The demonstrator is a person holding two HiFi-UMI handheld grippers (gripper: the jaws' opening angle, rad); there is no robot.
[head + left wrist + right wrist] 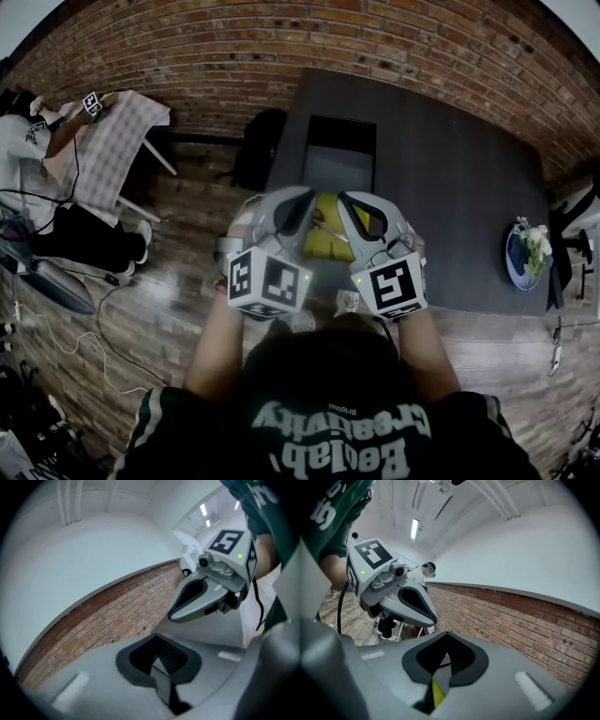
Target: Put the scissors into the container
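In the head view I hold both grippers side by side over the near edge of a dark grey table. The left gripper and right gripper point forward, tips almost touching. Below and between them lies a yellow object; I cannot tell whether it is the scissors. A dark rectangular container stands on the table just beyond. In the left gripper view my own jaws are together and empty, the right gripper beside them. The right gripper view shows shut jaws, yellow showing through the slit, and the left gripper.
A blue dish with white flowers sits at the table's right edge. A black bag stands by the table's left side. Another person sits at a checked-cloth table at far left. Cables run over the wooden floor. A brick wall lies behind.
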